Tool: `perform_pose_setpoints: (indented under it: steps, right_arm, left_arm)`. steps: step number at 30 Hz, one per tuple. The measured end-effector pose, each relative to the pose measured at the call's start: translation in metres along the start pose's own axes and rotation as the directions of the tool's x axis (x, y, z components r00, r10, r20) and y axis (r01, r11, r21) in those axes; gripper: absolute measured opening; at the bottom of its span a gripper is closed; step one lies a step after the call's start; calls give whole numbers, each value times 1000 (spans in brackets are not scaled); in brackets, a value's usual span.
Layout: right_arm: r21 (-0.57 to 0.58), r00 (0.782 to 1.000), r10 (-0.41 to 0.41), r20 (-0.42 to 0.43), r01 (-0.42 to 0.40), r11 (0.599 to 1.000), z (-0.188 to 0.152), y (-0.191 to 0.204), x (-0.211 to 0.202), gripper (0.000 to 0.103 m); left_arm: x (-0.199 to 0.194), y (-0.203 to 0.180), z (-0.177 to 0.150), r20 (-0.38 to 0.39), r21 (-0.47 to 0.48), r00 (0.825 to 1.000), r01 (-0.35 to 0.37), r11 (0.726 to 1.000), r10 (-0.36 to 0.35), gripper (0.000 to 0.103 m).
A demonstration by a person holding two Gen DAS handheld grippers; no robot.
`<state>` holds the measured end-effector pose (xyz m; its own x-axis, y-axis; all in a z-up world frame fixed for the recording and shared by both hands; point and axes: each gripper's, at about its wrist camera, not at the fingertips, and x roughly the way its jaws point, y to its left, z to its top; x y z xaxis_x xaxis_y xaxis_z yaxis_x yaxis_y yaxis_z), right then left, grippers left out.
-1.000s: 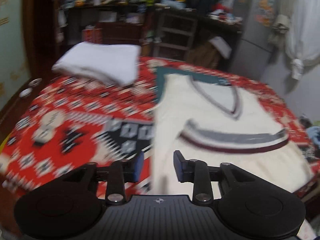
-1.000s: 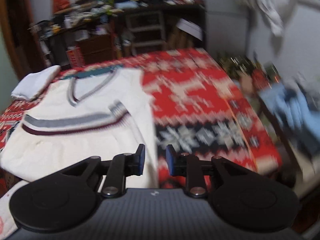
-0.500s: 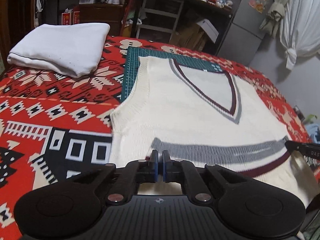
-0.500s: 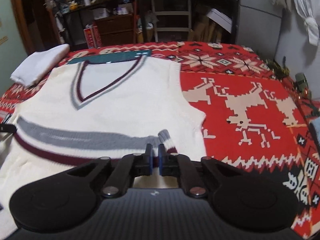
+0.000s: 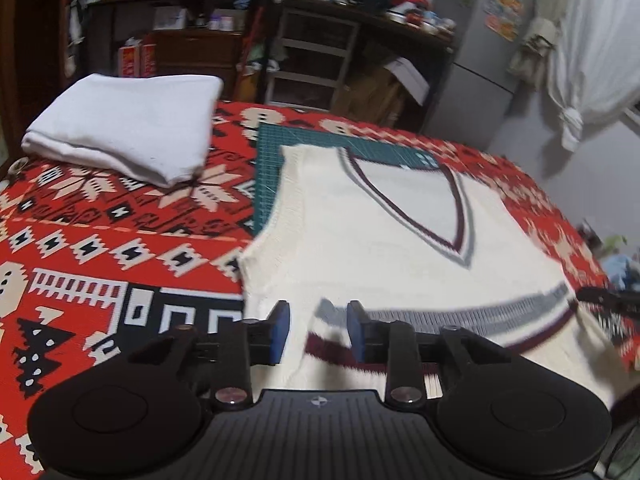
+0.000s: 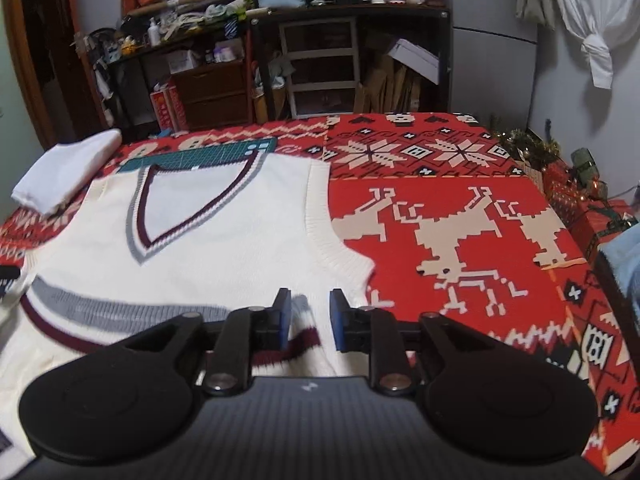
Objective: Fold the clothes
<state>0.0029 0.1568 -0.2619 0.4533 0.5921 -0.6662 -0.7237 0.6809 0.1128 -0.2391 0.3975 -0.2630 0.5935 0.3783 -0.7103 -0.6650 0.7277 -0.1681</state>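
Note:
A cream knit vest [image 5: 360, 248] with a grey and maroon V-neck lies on the red patterned blanket [image 5: 100, 248]. Its striped hem is folded up over the body, near me. My left gripper [image 5: 314, 330] is open just above the folded hem's left end [image 5: 332, 320]. My right gripper [image 6: 310, 320] is open above the hem's right end [image 6: 306, 332]. The vest also shows in the right wrist view [image 6: 224, 256]. Neither gripper holds anything.
A folded white garment [image 5: 128, 132] lies at the blanket's far left; it also shows in the right wrist view [image 6: 64, 172]. A green cutting mat [image 5: 320, 144] sticks out under the vest's collar. Cluttered shelves [image 6: 320, 60] stand behind. Blue cloth [image 6: 624, 264] lies at the right.
Both grippers were shut on the vest's hem half a second ago; both have opened and let it go. The hem now lies folded up on the body.

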Motion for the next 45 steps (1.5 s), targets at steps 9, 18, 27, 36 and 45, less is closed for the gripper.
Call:
perform_pose_setpoints:
  steps: [9,18,27,36,45]
  right_arm:
    - [-33,998,28,-54,-30,999,-13,1,14,9]
    - [-2,998,31,61,-31,1000,7,6,-26,6]
    - [0,998,-32,-51,32,999,2,-2,27,7]
    - [9,995,-93,29,93,996,1,6,-10,36]
    - [5,1000,18,-19,-18,1000,-22,54,-54,79]
  left_arm:
    - [-5,1,-8,-10,0,999,43,999,-43,5]
    - [-33,-3,15,92,-18,996,23,1000,-21,4]
    - [3,-1,6,3,4,999,-52,999,52,18]
    - [-40,-30,5,67,61,994,-93,994,89,58]
    - [-48,-94,-32,-30,130,998,-47,990,51,77]
